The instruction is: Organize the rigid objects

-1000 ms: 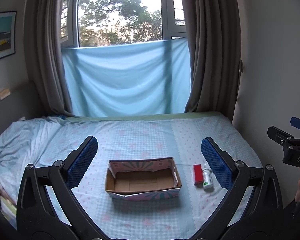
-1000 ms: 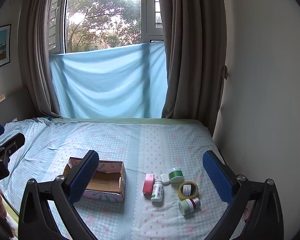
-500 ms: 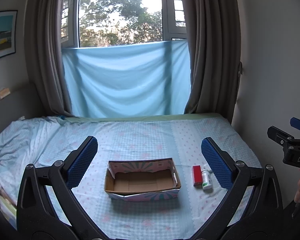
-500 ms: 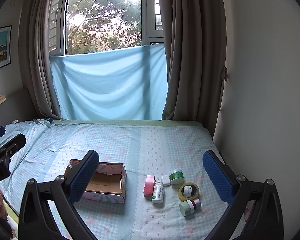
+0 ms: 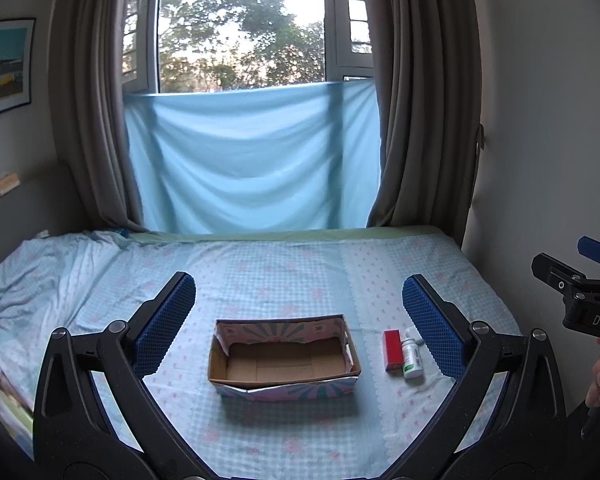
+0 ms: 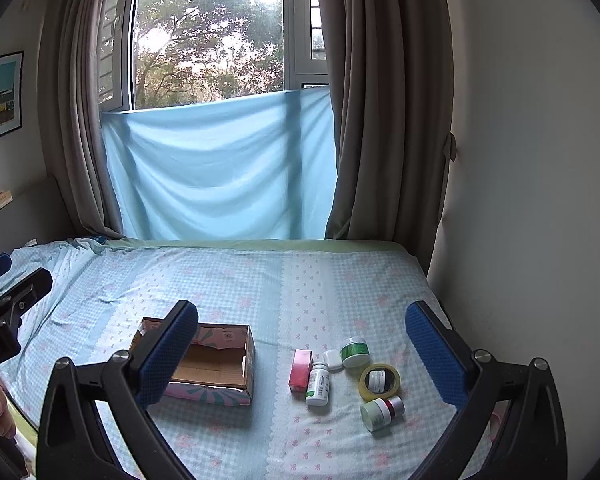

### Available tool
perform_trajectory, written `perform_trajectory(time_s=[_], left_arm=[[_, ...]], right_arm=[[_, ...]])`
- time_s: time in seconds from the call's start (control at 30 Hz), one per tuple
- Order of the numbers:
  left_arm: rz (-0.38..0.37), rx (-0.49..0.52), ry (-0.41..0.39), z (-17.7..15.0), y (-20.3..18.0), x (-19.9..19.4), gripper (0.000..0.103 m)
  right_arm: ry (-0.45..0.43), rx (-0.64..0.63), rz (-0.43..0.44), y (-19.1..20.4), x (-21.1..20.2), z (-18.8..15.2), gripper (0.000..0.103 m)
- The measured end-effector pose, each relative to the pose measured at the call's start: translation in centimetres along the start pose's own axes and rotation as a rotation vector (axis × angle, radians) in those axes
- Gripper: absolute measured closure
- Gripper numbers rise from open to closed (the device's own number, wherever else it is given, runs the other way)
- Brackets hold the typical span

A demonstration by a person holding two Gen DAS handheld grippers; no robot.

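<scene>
An open, empty cardboard box (image 5: 284, 360) (image 6: 216, 364) sits on the bed. To its right lie a red box (image 5: 393, 350) (image 6: 300, 371), a white pill bottle (image 5: 411, 358) (image 6: 318, 383), a small white case (image 6: 333, 359), a green-lidded jar (image 6: 355, 351), a tape roll (image 6: 379, 379) with a small jar inside, and a jar on its side (image 6: 381, 413). My left gripper (image 5: 298, 326) is open and empty, above the box. My right gripper (image 6: 302, 356) is open and empty, above the red box and bottle.
The bed (image 5: 284, 268) has a blue checked sheet, rumpled at the left (image 5: 32, 276). A wall (image 6: 520, 240) runs along the bed's right edge. Curtains (image 6: 384, 120) and a blue cloth (image 6: 220, 168) hang at the window behind.
Both views shift only slightly; the right wrist view has risen a little. No object has moved.
</scene>
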State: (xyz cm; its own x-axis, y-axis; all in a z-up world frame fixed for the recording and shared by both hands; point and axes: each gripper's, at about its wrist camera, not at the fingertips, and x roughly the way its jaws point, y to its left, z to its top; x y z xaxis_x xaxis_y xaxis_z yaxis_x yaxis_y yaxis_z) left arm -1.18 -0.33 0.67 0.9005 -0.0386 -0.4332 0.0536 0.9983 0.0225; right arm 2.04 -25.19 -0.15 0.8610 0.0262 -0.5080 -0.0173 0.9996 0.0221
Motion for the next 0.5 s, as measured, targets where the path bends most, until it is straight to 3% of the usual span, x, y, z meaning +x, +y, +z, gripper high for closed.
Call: perform_trajectory(time_s=[0.5], left_arm=[[-0.001,-0.007,0.008,-0.18,0.22,0.03,0.0]], right_arm=[[-0.005,0.0,0.006,0.27,0.05,-0.35,0.0]])
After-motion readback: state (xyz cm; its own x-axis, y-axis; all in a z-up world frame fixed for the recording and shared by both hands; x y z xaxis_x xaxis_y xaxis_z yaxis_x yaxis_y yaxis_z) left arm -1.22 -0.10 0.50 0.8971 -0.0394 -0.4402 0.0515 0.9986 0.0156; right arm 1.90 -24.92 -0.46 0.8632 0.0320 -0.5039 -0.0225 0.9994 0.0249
